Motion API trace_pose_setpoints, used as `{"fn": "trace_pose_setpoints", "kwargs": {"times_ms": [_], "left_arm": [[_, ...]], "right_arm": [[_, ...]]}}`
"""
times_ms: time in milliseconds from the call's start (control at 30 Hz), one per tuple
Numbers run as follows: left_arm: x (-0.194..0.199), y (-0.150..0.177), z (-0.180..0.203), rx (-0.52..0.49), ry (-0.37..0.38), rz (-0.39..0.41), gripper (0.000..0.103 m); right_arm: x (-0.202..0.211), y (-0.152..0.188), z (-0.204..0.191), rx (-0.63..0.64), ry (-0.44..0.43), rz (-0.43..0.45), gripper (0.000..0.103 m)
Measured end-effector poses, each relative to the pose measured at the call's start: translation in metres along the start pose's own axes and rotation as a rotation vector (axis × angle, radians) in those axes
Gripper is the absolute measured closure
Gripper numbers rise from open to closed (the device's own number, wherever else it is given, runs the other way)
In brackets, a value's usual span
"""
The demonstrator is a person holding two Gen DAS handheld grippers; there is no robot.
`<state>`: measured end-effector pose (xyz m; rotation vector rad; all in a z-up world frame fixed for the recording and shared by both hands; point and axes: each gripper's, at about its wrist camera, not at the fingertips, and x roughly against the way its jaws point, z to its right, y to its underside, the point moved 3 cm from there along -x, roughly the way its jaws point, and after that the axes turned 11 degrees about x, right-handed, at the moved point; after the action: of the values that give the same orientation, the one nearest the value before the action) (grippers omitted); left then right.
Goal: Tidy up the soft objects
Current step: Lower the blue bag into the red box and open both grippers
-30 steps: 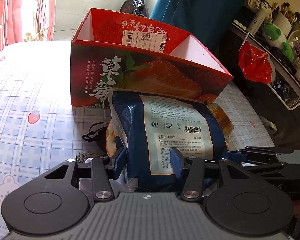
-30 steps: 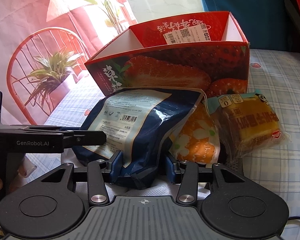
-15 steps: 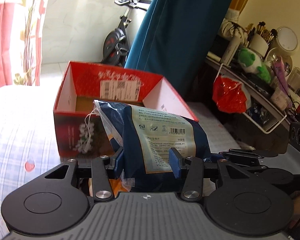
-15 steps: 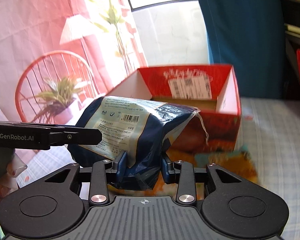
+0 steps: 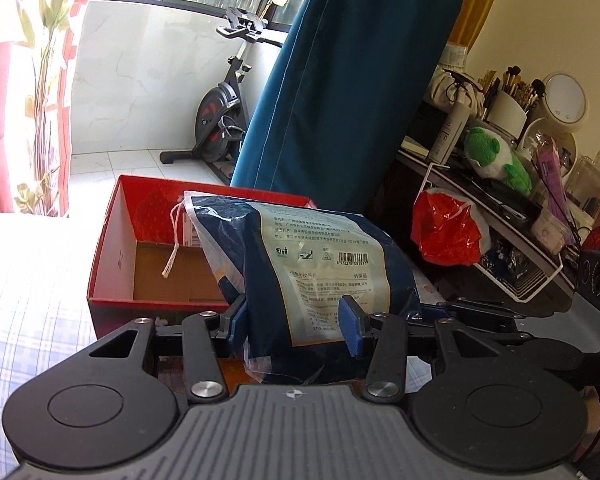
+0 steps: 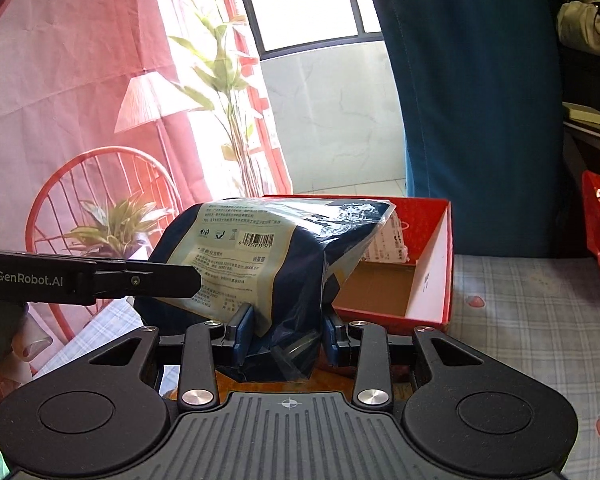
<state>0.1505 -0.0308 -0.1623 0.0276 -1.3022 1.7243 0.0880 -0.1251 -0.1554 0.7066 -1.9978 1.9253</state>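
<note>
A soft dark-blue bag with a pale label [image 5: 320,276] is held up in the air by both grippers, over the near edge of the red strawberry box [image 5: 116,240]. My left gripper [image 5: 294,326] is shut on the bag's near end. My right gripper [image 6: 286,334] is shut on the same blue bag [image 6: 260,256], beside the left one. The box [image 6: 432,264] is open at the top and shows a bare brown floor. A white drawstring hangs from the bag over the box.
The box stands on a blue-checked cloth with strawberry prints [image 6: 540,312]. A dark shelf with a red plastic bag [image 5: 448,232], a green plush and bottles is on the right. A teal curtain [image 5: 340,80] hangs behind the box.
Both grippers lifted the blue bag off the cloth and carried it up and forward over the box. The orange packets that lay beside it have dropped out of view.
</note>
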Motion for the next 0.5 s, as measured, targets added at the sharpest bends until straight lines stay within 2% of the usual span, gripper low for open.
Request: {"fn": "trace_pose_setpoints", "kwargs": {"times_ms": [300,500], "left_arm": [[-0.023,-0.022,-0.004,0.027,0.012,0.000,0.054],[-0.049,-0.043,-0.012,0.057,0.014,-0.006,0.054]], "right_arm": [[-0.010,-0.020,0.015,0.027,0.016,0.010,0.070],[-0.032,-0.038,0.036,0.031,0.014,-0.001,0.070]]}}
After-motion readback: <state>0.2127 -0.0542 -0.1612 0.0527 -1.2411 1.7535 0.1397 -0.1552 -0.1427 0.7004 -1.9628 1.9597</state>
